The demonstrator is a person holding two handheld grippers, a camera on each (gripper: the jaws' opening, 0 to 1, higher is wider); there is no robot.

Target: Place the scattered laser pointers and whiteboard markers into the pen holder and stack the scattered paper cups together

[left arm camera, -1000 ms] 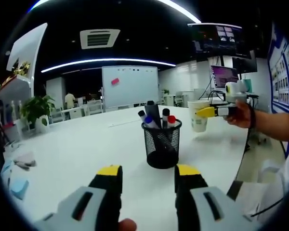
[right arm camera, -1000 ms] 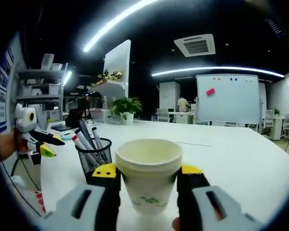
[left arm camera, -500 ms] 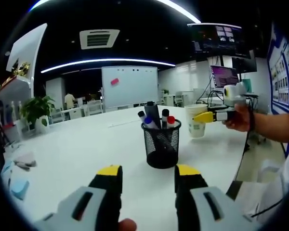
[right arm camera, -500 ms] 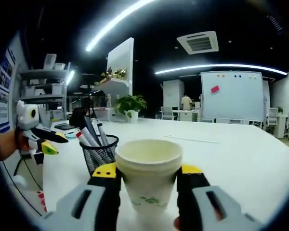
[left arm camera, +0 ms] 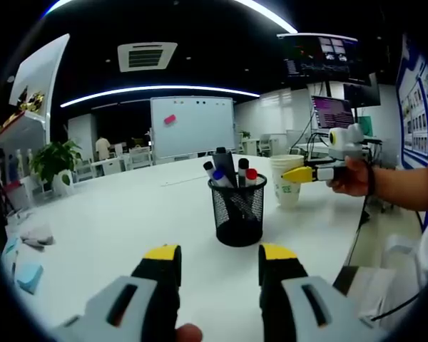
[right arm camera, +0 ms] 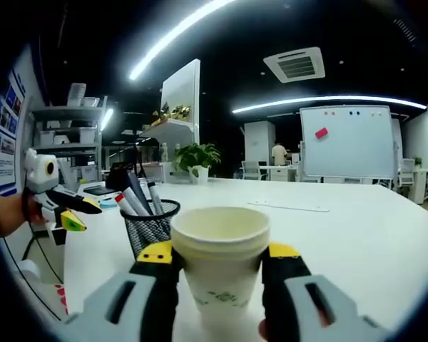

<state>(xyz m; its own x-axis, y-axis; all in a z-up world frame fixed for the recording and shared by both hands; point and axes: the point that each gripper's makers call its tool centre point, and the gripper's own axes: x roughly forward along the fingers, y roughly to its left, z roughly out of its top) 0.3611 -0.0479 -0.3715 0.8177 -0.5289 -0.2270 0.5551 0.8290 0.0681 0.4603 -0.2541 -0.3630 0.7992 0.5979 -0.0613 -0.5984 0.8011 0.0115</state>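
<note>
Right gripper (right arm camera: 220,258) has its yellow-tipped jaws pinching a white paper cup with a green print (right arm camera: 220,260), 1 jaw on each side of the cup wall, cup upright and open at the top. Can't tell if the cup's base is touching the white counter (right arm camera: 357,246) or hanging just above it. Over at 9 o'clock from the cup sits the black wire-mesh pen holder (right arm camera: 150,226) with several whiteboard markers (right arm camera: 132,202) sticking out, 1 with a red cap.

In the left gripper view the left gripper (left arm camera: 219,258) hovers low over the counter (left arm camera: 114,221) with its jaws spread apart and nothing between them. The pen holder (left arm camera: 237,211) stands at 12 o'clock from those jaws, markers (left arm camera: 228,169) poking up with blue, black and red caps. At about 2 o'clock the right gripper (left arm camera: 308,172) shows up in the person's hand (left arm camera: 351,179), with the paper cup (left arm camera: 286,181) just beside the holder, not touching it.

A whiteboard with a pink note (left arm camera: 192,126) stands far back.
</note>
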